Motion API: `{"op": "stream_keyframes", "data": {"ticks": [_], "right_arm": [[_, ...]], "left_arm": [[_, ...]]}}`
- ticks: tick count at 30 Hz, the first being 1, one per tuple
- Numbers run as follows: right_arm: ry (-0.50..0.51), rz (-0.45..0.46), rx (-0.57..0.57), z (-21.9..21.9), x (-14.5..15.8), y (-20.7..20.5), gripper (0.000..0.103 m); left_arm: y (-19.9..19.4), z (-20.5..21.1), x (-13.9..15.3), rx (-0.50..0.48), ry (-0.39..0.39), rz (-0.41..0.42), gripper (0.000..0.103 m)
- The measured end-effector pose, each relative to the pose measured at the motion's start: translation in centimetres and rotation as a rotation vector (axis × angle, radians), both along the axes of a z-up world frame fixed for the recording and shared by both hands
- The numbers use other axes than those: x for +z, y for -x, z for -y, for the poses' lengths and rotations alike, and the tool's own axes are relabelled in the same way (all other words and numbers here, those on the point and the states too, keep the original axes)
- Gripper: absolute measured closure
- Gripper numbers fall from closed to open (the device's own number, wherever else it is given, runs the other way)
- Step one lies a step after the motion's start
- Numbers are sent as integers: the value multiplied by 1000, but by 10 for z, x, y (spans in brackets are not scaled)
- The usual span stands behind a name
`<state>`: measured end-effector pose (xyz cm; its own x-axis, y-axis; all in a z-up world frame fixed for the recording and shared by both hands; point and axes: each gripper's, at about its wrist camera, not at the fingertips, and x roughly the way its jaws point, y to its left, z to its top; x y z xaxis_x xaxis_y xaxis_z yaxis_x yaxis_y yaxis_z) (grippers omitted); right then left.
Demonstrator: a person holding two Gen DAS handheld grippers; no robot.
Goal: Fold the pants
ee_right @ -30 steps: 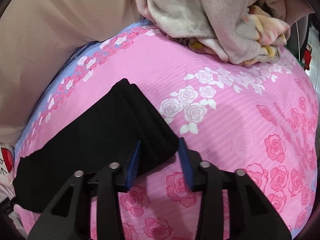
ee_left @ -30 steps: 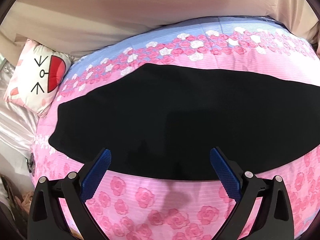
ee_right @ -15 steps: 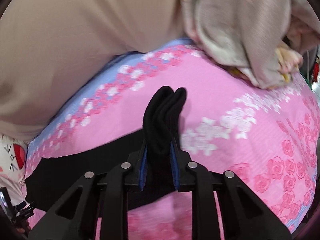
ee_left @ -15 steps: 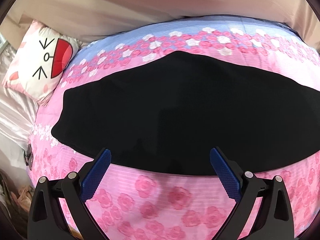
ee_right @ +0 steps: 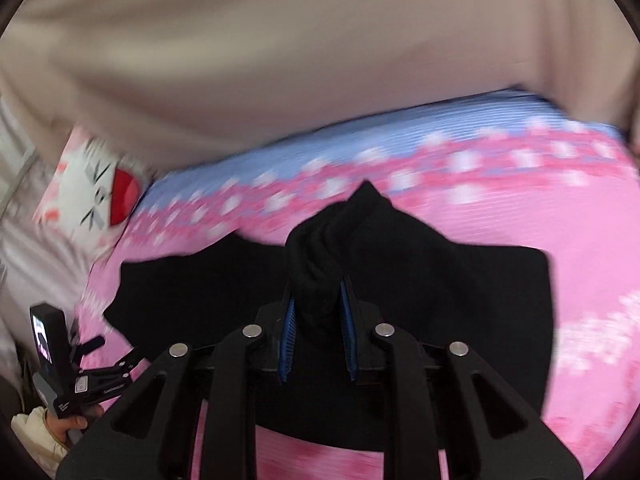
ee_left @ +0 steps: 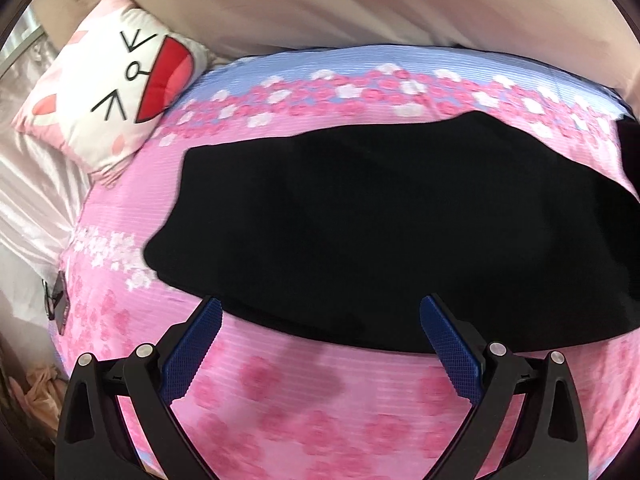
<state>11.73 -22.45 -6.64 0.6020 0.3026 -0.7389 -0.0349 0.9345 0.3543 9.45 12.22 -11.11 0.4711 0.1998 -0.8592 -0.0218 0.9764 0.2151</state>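
Note:
Black pants lie spread across a pink flowered bed cover. In the left wrist view my left gripper hangs wide open over the near edge of the pants, nothing between its blue pads. In the right wrist view my right gripper is shut on a bunched end of the pants, lifted above the cover, with the rest of the cloth draped below. My left gripper also shows at the lower left there, held by a hand.
A white cat-face cushion rests at the bed's far left corner. A beige curtain or wall runs behind the bed. Shiny pale fabric lies off the left edge.
My right gripper closed on the pants' end, lifted it and carried it leftward over the rest of the cloth. My left gripper slid sideways along the near edge, still open.

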Motion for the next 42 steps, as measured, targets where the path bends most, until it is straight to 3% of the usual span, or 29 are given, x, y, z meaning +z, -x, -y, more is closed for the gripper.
{"op": "stream_keyframes", "data": {"ticks": [6, 12, 18, 23, 25, 28, 31, 33, 34, 38, 42], "right_arm": [[49, -99, 191, -110, -43, -36, 84], [119, -168, 295, -173, -74, -41, 84], [184, -201, 304, -184, -91, -37, 80], [225, -195, 321, -185, -78, -26, 70], [275, -204, 333, -188, -83, -24, 57], [313, -192, 358, -188, -87, -19, 57], [254, -201, 356, -172, -71, -6, 57], [203, -163, 291, -139, -50, 15, 50], [230, -152, 227, -120, -44, 25, 44], [313, -161, -79, -13, -36, 79, 45], [475, -171, -96, 22, -47, 111, 44]], "left_arm": [[2, -46, -2, 19, -17, 9, 5], [4, -83, -10, 54, -3, -7, 5], [3, -101, -15, 67, 22, -12, 5], [0, -108, -19, 78, 42, -16, 5], [-1, -108, -19, 74, 44, -15, 5], [-3, -103, -18, 56, 48, -9, 5], [-5, -99, -14, 43, 54, -5, 5], [-6, -97, -11, 42, 57, 4, 5], [-6, -97, -10, 42, 56, 6, 5], [-6, -87, -12, 38, 54, -7, 5], [-10, -60, -12, -13, 38, -22, 5]]}}
